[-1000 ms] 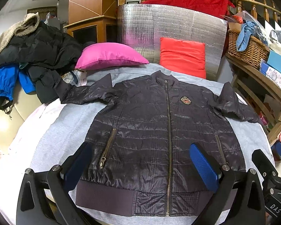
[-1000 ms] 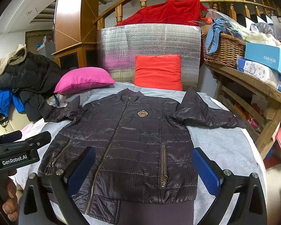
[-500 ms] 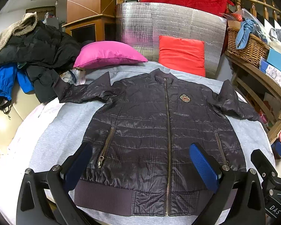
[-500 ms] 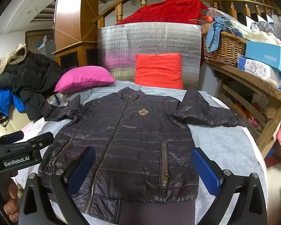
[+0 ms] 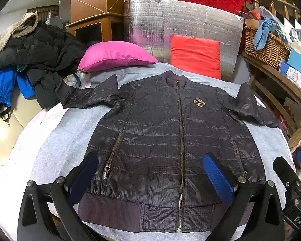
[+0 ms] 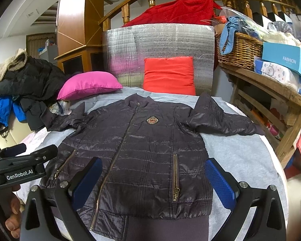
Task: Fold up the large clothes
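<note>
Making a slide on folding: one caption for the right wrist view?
Open right gripper hovers over a zipped dark quilted jacket spread flat, sleeves out, on a grey cloth.

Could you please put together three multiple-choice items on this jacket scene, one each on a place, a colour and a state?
1. Where does the pink cushion lie?
A. beyond the jacket's sleeve on the picture's left
B. in the wicker basket
C. on the jacket's hem

2. What colour are the gripper pads?
A. red
B. blue
C. green

3. How is the jacket's front zipper?
A. fully open
B. half open
C. closed to the collar

Answers: 1 A, it sits behind that sleeve; 2 B, both wrist views show blue pads; 3 C, the two front halves meet all along.
</note>
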`<state>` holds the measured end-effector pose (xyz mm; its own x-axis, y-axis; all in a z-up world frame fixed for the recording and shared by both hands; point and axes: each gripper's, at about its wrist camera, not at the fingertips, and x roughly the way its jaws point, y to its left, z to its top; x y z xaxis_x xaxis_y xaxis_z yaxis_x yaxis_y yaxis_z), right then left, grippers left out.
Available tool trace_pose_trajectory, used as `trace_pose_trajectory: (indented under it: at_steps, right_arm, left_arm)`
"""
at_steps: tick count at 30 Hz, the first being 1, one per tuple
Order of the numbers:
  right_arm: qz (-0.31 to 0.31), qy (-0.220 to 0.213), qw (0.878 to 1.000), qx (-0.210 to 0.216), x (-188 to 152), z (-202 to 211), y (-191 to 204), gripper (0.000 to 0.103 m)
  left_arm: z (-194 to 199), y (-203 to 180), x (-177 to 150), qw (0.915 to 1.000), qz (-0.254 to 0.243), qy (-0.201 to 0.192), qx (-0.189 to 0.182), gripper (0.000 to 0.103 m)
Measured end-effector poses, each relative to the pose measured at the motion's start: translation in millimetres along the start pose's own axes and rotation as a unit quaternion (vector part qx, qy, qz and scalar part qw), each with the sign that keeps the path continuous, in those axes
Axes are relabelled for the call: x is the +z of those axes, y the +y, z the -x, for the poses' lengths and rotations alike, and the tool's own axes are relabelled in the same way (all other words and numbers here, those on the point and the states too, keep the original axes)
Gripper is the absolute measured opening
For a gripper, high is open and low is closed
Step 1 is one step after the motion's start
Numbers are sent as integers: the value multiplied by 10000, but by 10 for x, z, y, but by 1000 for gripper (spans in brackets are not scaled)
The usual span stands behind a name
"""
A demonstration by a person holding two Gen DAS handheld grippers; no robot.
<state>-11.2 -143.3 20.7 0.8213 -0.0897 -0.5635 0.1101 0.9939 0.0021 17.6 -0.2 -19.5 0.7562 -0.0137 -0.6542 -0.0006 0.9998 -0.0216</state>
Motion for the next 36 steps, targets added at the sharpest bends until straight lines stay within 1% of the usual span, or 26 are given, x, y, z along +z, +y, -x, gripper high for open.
trace_pose_trajectory:
  at_steps: [12,24,29,31,33,34,36]
  right_arm:
    - [-42,146,9999,-66,-58,-148,-82,103]
    - [-21,296,9996,-21,-68,-341,-98,103]
    - [-104,413,9991,28,-108,-442,-203,103]
    - [-330,511,9981,54,-146,-499,-383,103]
    - [-748,636,9951,129,-193,-561,-647,103]
    - [-1112,714,9910,202,-228,-601,-847,103]
    - [-1855,844,9783,360,-275,-681,-1227,103]
  left_arm:
    - [-197,-90,-32,9998,-71,197,-64,103]
    - [-389,-117,-24,9995,-81,309,-53,103]
    - [-541,-108,-44,9992,-81,400,-54,103]
    - [-664,-80,-67,9989,-66,457,-28,103]
    - [-870,-39,-96,9983,-77,567,57,103]
    - [-1003,-26,-112,9977,-116,649,164,103]
    - [-1210,-18,-131,9960,-173,831,281,103]
